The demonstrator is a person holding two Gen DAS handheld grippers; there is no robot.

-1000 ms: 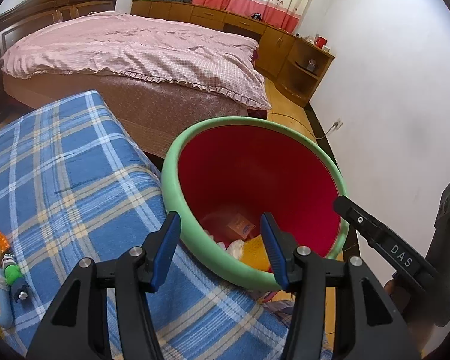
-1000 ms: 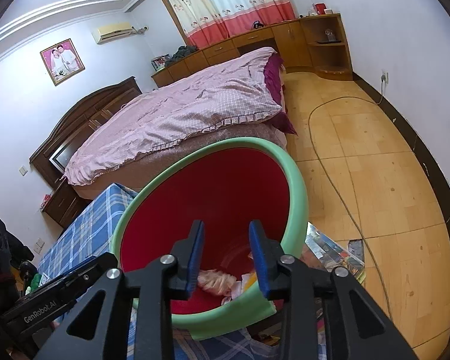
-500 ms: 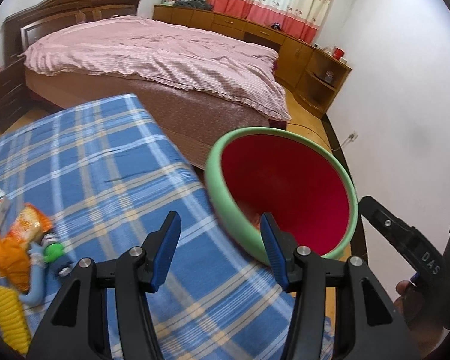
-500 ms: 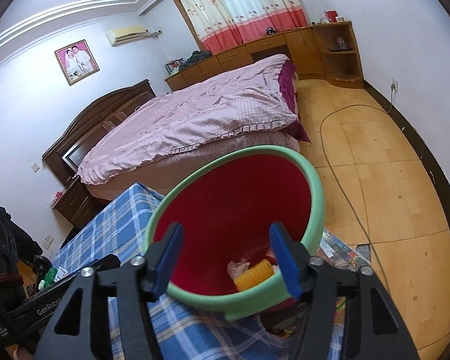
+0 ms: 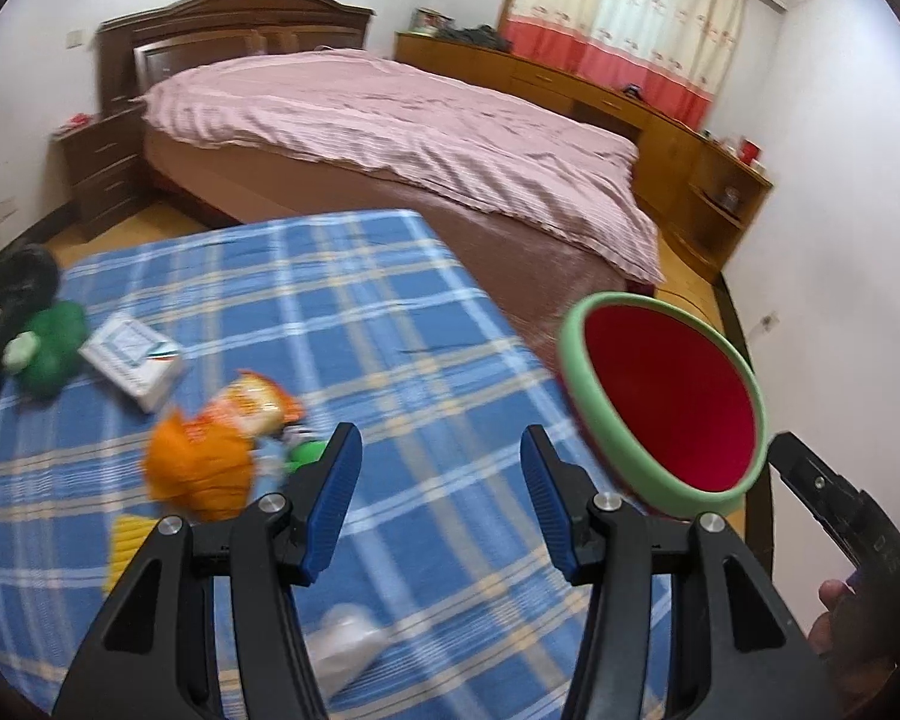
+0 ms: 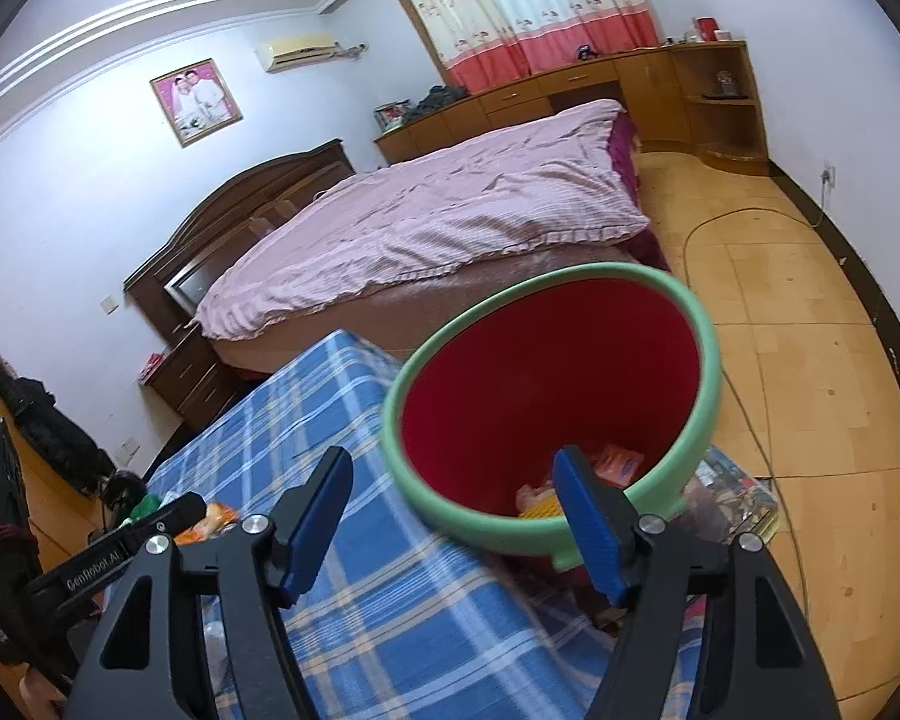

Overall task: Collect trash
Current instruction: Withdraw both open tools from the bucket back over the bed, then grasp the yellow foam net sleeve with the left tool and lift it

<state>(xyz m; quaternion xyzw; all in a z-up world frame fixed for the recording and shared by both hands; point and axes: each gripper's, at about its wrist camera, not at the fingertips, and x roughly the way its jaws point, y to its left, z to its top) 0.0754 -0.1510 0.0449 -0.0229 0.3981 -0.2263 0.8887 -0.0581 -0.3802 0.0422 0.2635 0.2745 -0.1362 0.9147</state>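
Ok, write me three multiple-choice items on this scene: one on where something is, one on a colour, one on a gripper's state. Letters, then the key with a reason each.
1. Where does the round green-rimmed bin stand?
A. At the edge of the blue plaid cloth
B. On the pink-covered bed
C. On the corner shelf

2. What colour is the bin's inside?
A. Yellow
B. Red
C. Blue

3. What is between the fingers of the left gripper?
A. The orange snack bag
B. The small white box
C. Nothing

Key:
1 A: the right wrist view shows the bin right against the plaid cloth's edge, short of the bed.
2 B: both views show a red inner wall under the green rim.
3 C: only plaid cloth shows in the gap; the bag and box lie off to its left.
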